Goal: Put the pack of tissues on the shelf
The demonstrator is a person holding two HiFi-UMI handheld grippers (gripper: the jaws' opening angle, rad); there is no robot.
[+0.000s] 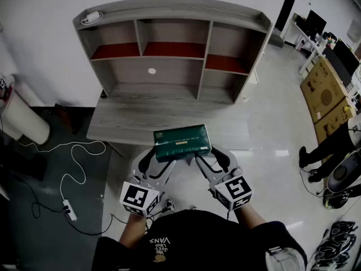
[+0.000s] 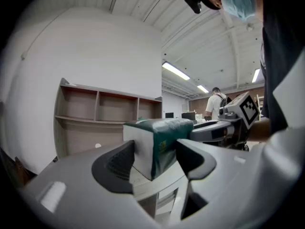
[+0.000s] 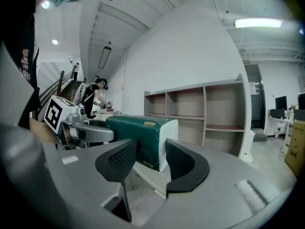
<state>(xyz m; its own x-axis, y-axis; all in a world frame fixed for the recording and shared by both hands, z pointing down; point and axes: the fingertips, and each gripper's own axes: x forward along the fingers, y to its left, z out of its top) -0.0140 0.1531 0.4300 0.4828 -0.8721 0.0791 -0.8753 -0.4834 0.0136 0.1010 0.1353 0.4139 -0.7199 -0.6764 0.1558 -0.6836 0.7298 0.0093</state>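
Note:
A green pack of tissues (image 1: pixel 181 142) with white ends hangs in the air over the front edge of the grey desk (image 1: pixel 135 120). Both grippers hold it from below. My left gripper (image 1: pixel 162 160) is shut on its left end, and the pack (image 2: pixel 159 140) fills the gap between those jaws (image 2: pixel 153 159). On the right end my right gripper (image 1: pixel 203 159) is shut too, pads against the pack (image 3: pixel 143 137) on both sides (image 3: pixel 150 159). The wooden shelf (image 1: pixel 169 55) with several bare compartments stands at the back of the desk, beyond the pack.
A small white object (image 1: pixel 91 17) lies on the shelf's top left corner. On the floor at left lie a power strip with a white cable (image 1: pixel 70 210) and a white roll (image 1: pixel 25 120). Cardboard boxes (image 1: pixel 327 89) and a standing person (image 1: pixel 324 148) are at right.

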